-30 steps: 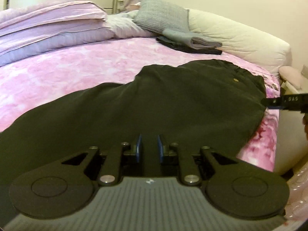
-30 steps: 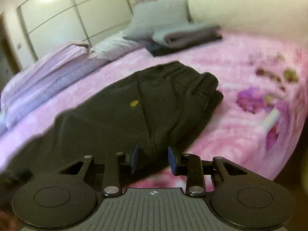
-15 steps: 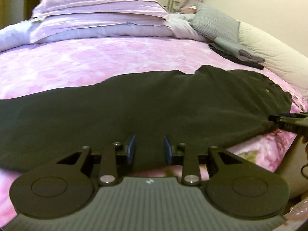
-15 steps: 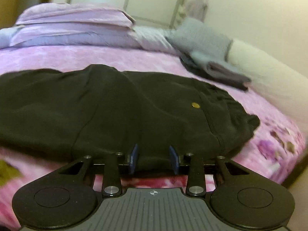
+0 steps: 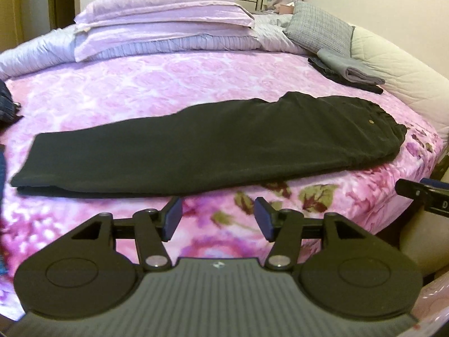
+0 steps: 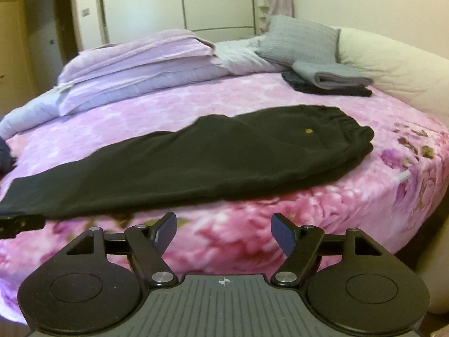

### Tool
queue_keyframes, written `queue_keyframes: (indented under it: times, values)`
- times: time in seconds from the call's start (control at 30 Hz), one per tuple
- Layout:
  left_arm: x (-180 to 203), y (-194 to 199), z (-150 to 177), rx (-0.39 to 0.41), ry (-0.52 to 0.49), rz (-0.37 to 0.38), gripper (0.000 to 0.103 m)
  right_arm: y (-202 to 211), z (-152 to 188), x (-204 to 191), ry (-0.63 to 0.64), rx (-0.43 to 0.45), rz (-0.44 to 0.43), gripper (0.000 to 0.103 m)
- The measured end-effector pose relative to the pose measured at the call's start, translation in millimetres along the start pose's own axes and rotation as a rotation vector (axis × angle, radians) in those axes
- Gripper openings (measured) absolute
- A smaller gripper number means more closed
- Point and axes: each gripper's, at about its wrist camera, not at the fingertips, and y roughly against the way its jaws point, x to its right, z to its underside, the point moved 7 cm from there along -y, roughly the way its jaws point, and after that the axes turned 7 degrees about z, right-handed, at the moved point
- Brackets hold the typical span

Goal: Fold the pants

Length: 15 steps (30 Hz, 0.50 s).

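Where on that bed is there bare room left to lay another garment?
The widest bare patch of the pink cover lies between the black pants and the lilac bedding pile. A narrower strip runs along the near edge. The far right corner is crowded: folded clothes and a grey cushion.

No text, label or number can be read on anything in either view.

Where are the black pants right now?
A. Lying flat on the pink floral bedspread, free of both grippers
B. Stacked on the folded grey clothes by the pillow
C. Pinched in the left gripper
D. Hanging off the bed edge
A: the black pants lie stretched out on the pink bedspread, and nothing sits between the opening jaws of the left gripper or right gripper.
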Motion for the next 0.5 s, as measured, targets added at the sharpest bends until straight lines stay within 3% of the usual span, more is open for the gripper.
queue_keyframes:
  times: [0.07, 0.5]
  values:
    - [-1, 11, 0, 0.011, -0.007, -0.019, 0.059, 6, -1, -5, 0.006, 0.013, -0.009, 0.072]
    - [-9, 57, -6, 0.073, -0.013, -0.056, 0.06, 27, -11, -27, 0.076, 0.063, -0.028, 0.073]
